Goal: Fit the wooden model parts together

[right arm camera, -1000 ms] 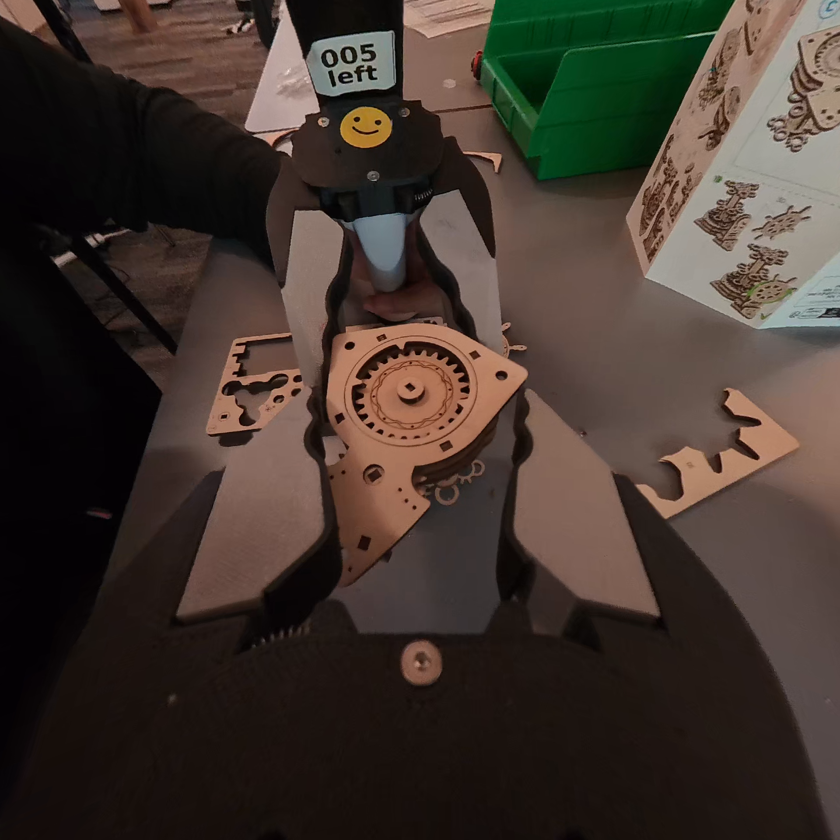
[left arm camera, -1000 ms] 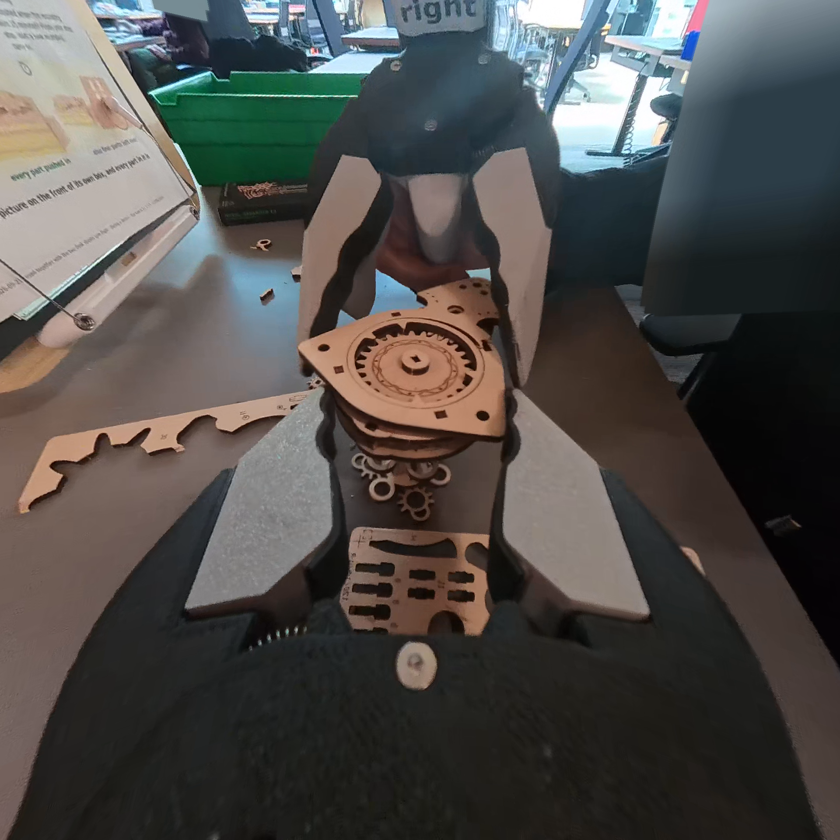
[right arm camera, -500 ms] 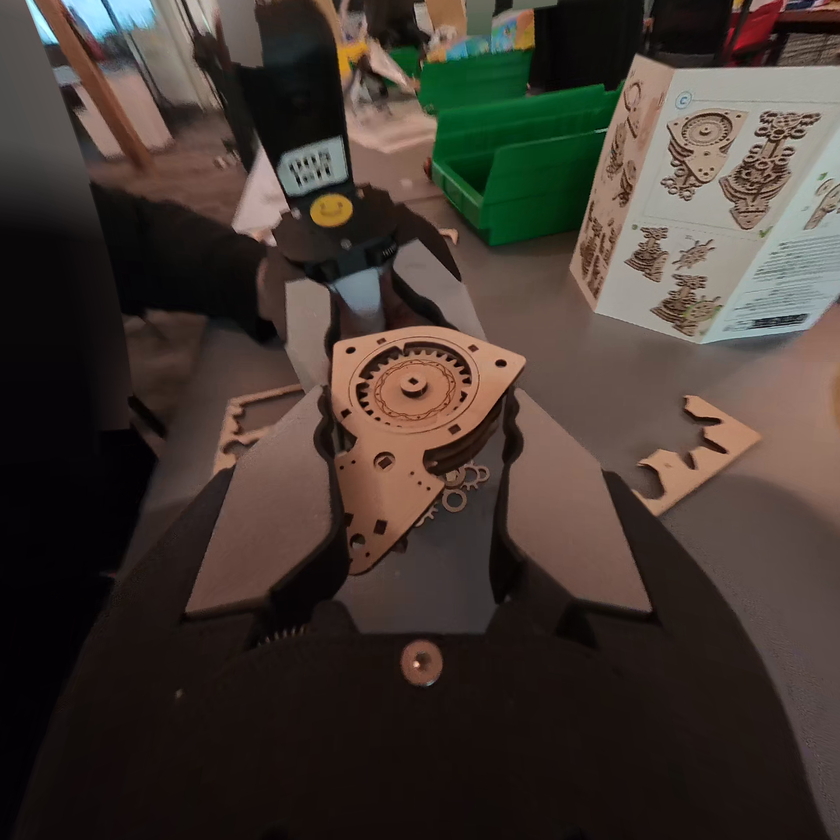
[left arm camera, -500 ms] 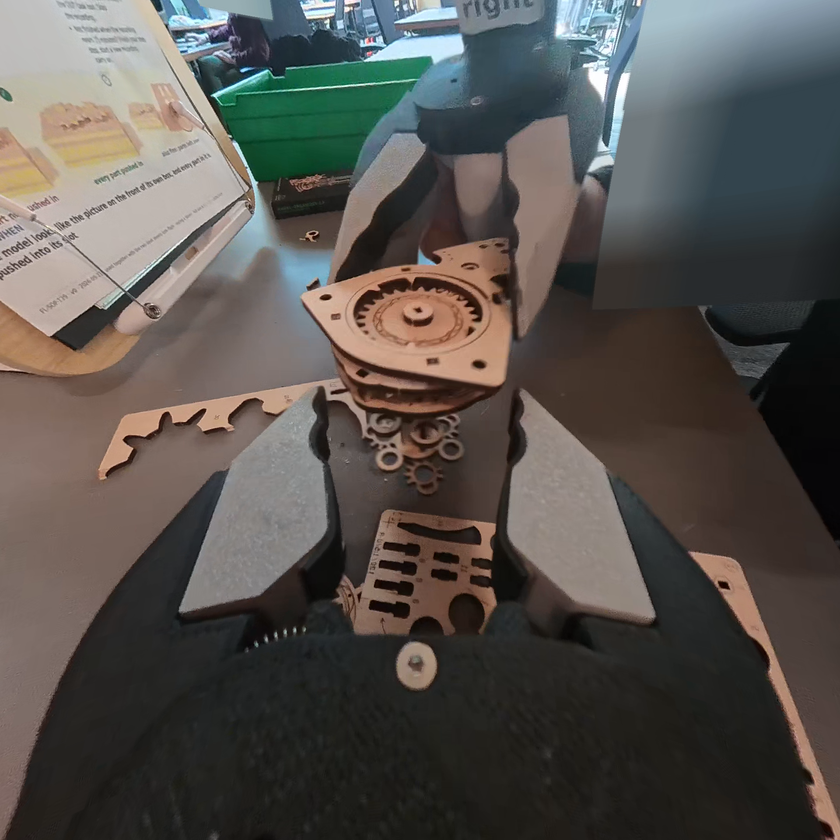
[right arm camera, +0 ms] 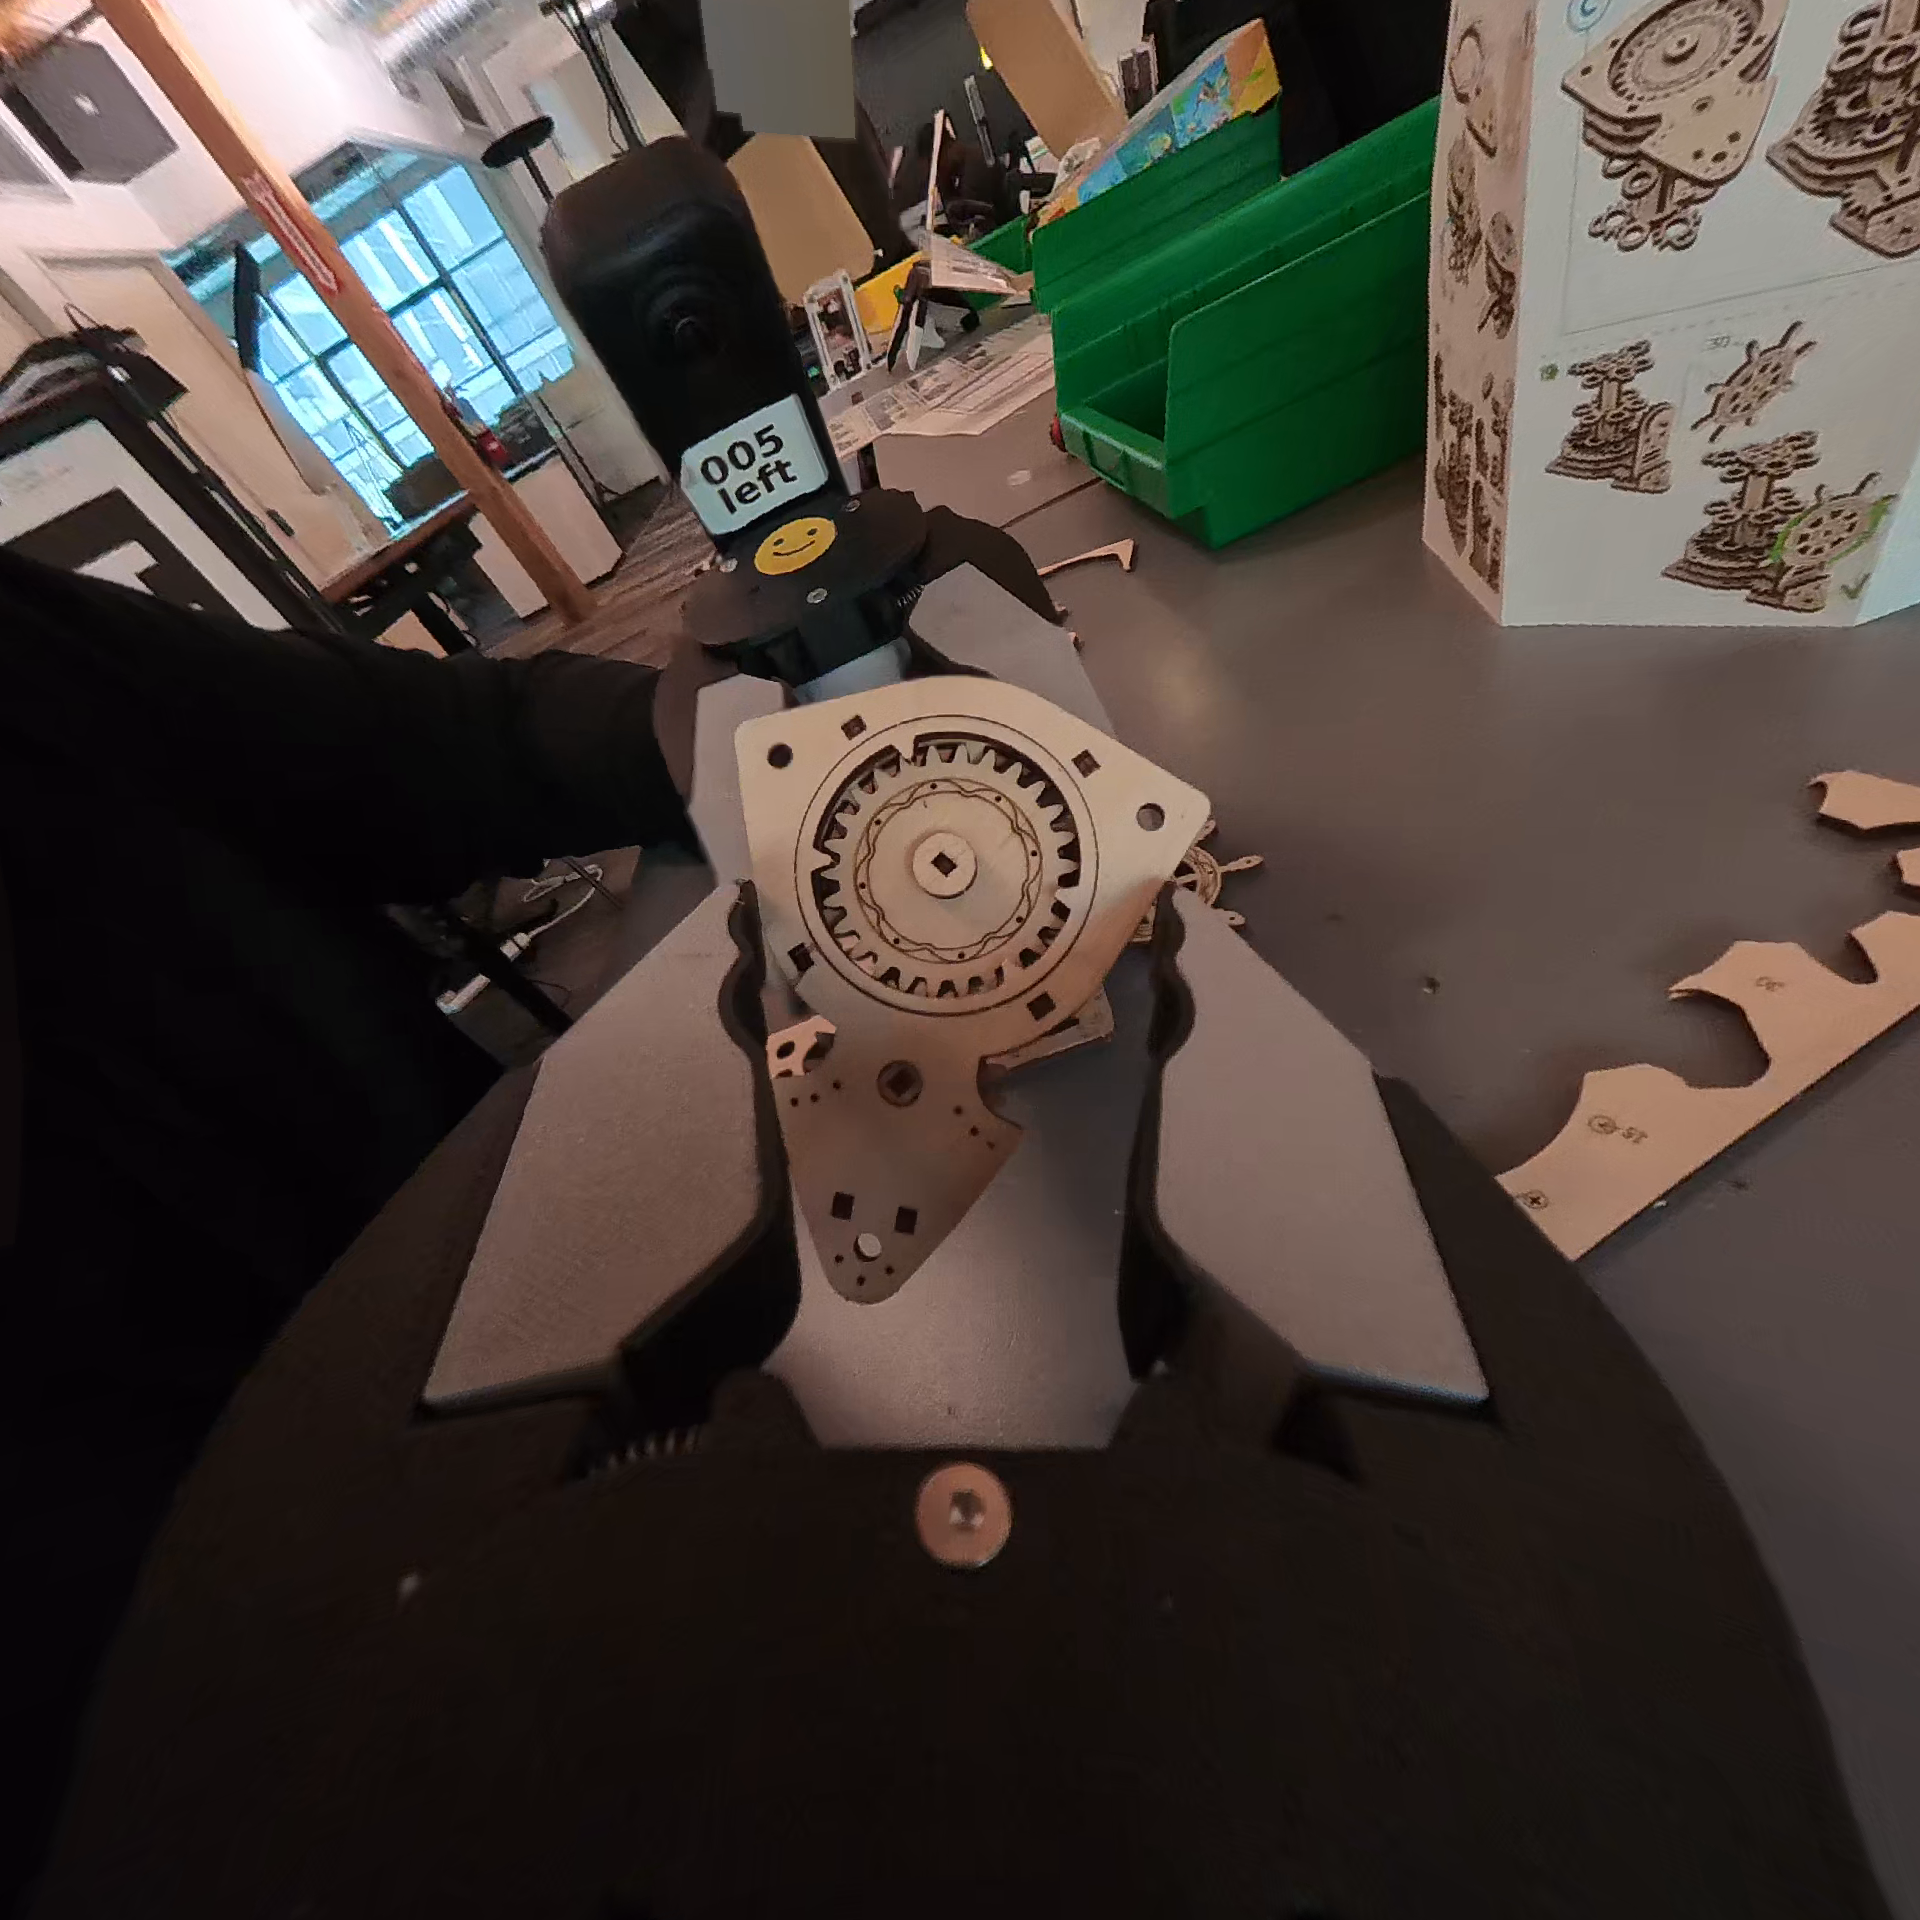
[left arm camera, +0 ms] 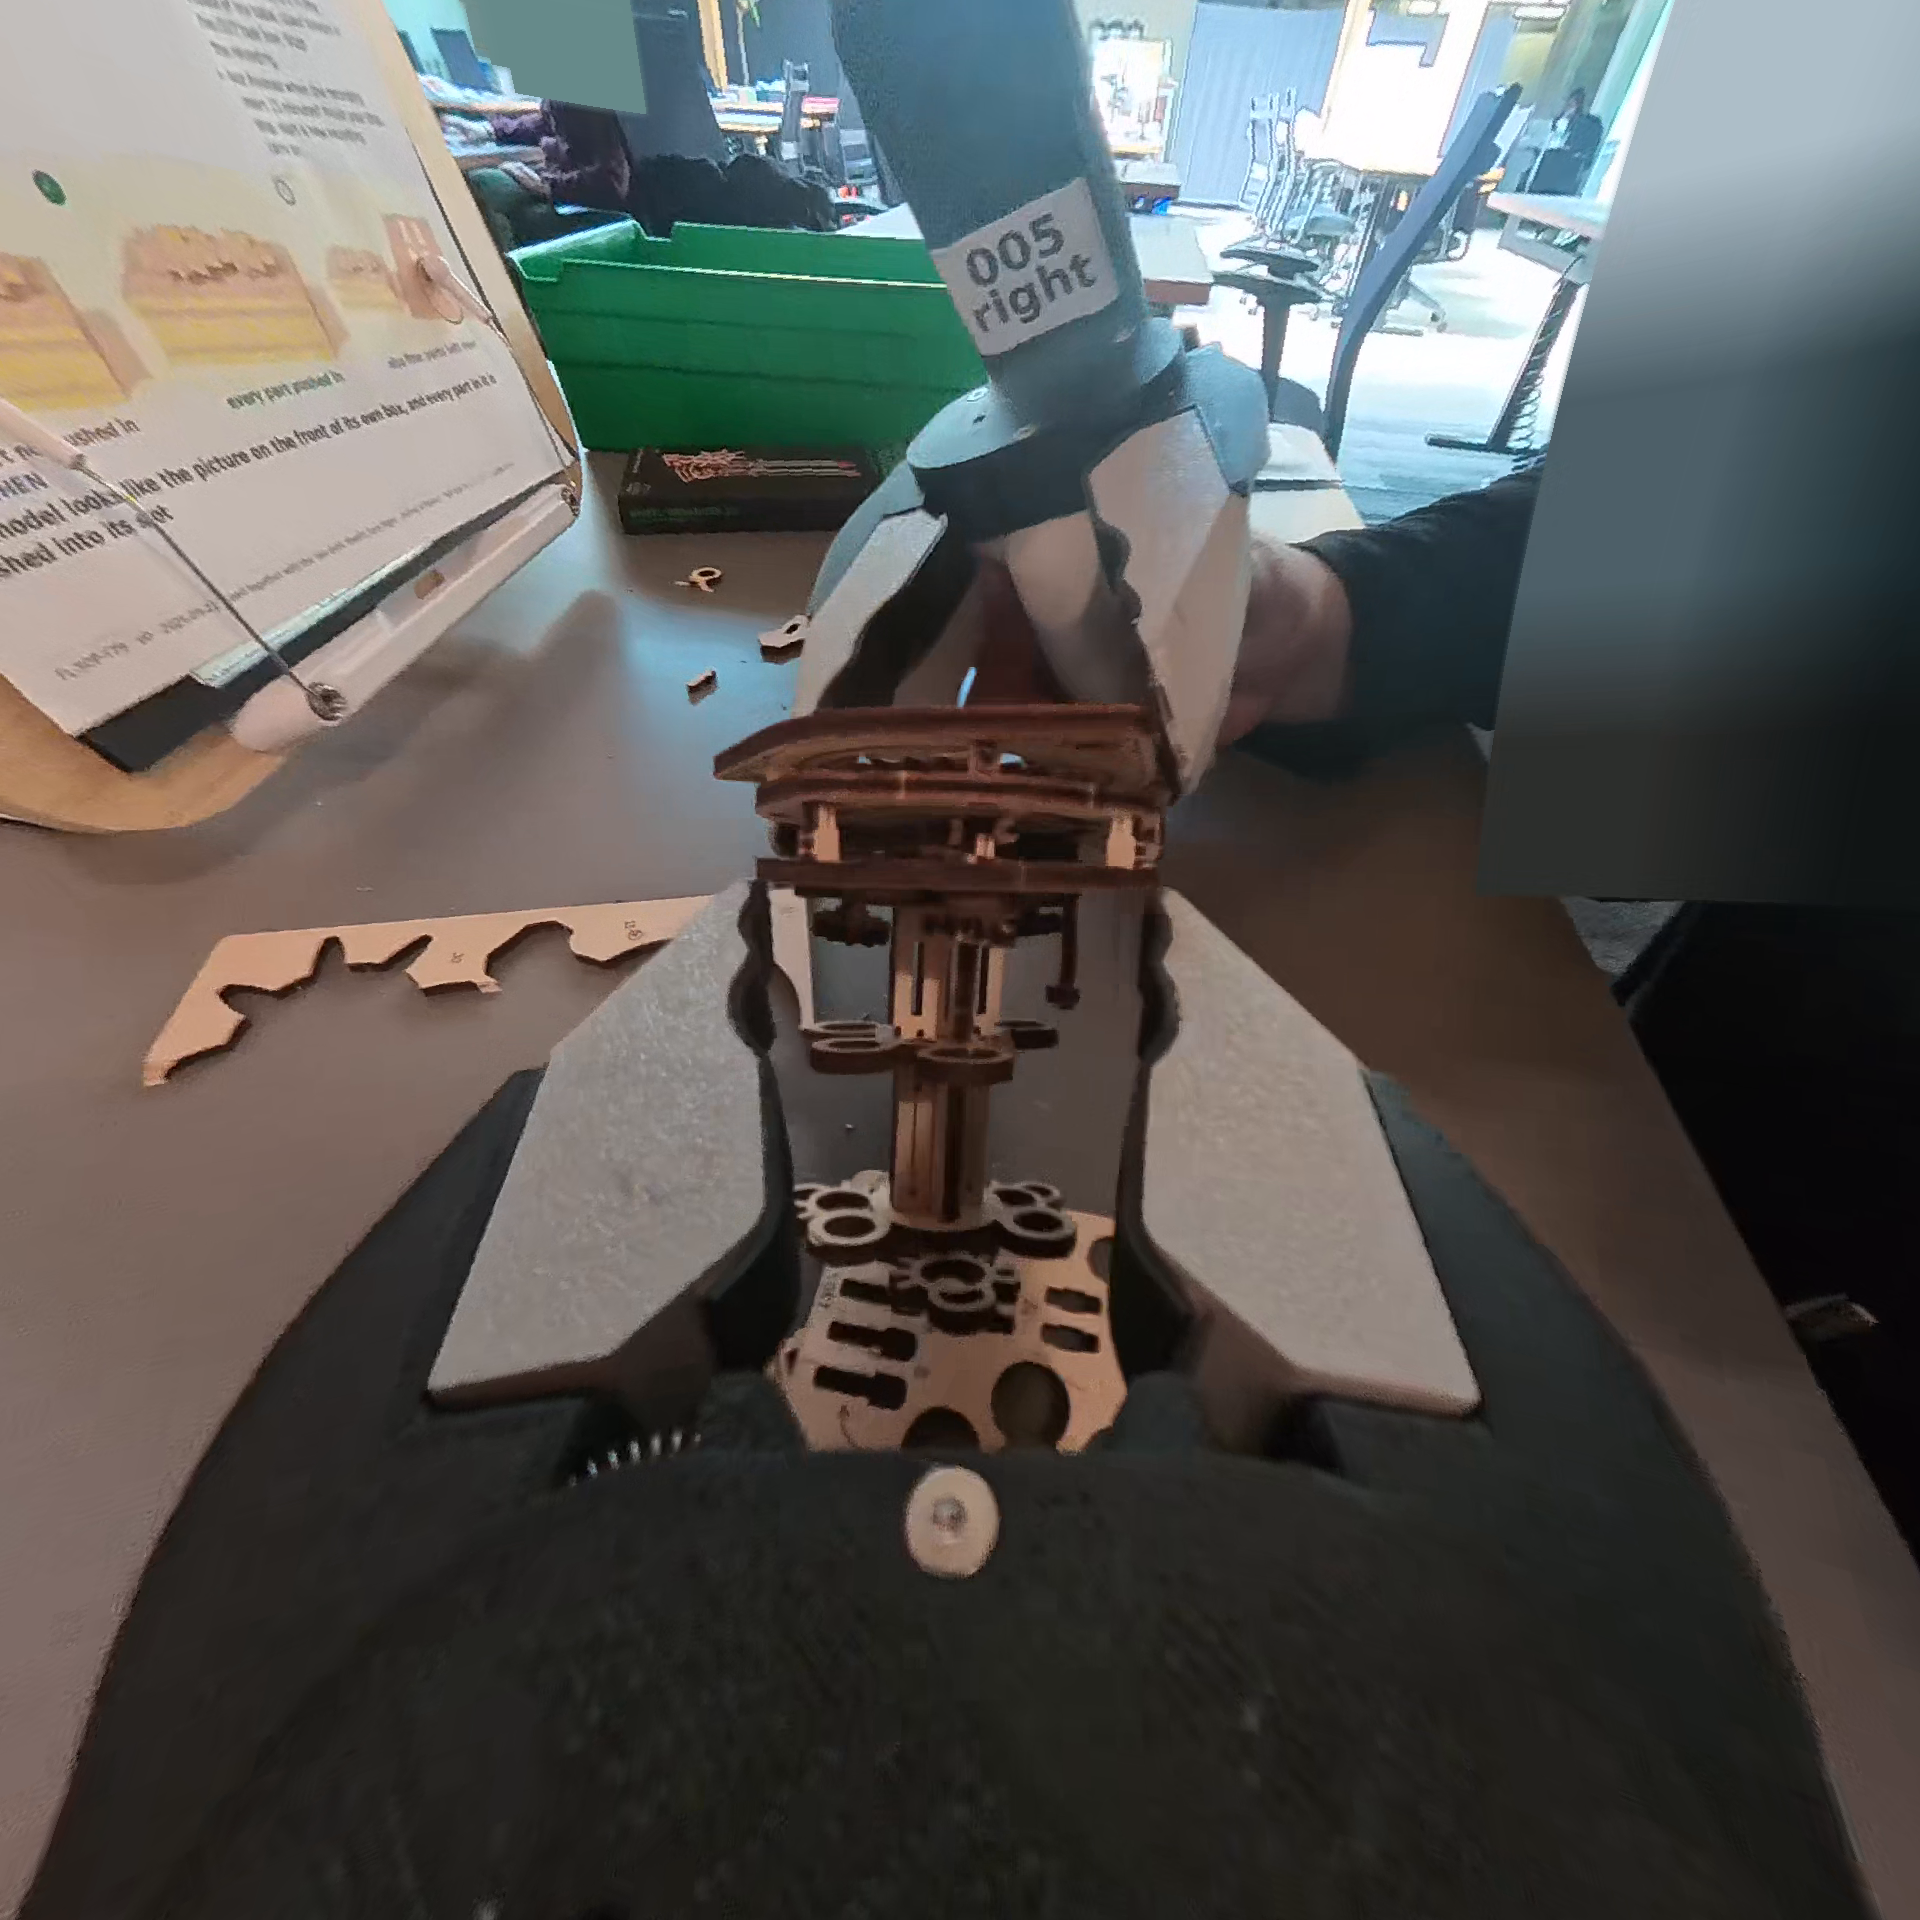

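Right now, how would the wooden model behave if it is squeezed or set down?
The wooden model is probably light and fragile: thin stacked plates. It may tip, with its wide top on a narrow post. The right tongs should likely squeeze gently.

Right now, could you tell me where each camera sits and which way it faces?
Left wrist view: on the left tool, low, facing the wooden model side-on; opposite, the right tool and a hand.
Right wrist view: on the right tool, looking down on the model's gear plate; opposite, the left tool and a dark sleeve.
Shared: the model, each other's tool, the grey table, green bins.
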`<act>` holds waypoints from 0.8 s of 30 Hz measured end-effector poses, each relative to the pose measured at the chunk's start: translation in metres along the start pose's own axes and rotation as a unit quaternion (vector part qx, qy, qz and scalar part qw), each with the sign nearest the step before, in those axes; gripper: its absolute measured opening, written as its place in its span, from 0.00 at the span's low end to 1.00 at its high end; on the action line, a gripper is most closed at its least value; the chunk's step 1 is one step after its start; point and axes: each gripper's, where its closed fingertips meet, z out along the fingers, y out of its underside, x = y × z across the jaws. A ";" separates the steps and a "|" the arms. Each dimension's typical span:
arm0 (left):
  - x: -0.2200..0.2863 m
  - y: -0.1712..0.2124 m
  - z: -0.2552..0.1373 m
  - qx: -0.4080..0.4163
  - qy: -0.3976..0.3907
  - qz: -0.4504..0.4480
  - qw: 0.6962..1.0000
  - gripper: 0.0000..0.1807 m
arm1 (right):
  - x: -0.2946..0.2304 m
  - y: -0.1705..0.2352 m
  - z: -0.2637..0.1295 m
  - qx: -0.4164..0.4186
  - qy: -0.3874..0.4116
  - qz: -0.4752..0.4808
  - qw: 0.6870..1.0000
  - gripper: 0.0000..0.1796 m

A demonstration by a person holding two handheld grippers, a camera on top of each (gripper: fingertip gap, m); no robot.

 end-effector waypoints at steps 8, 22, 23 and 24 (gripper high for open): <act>0.004 -0.001 0.002 0.004 0.042 -0.096 0.995 0.41 | 0.001 0.003 0.004 -0.011 -0.030 0.065 0.997 0.40; 0.004 -0.003 -0.005 0.012 0.087 -0.119 0.989 0.40 | 0.003 -0.018 -0.019 0.042 -0.132 0.183 0.973 0.36; 0.002 -0.005 -0.008 0.022 0.086 -0.106 0.990 0.40 | 0.002 -0.019 -0.021 0.039 -0.124 0.166 0.977 0.38; 0.000 -0.008 -0.012 0.033 0.083 -0.095 0.991 0.40 | -0.001 -0.019 -0.022 0.034 -0.116 0.145 0.982 0.39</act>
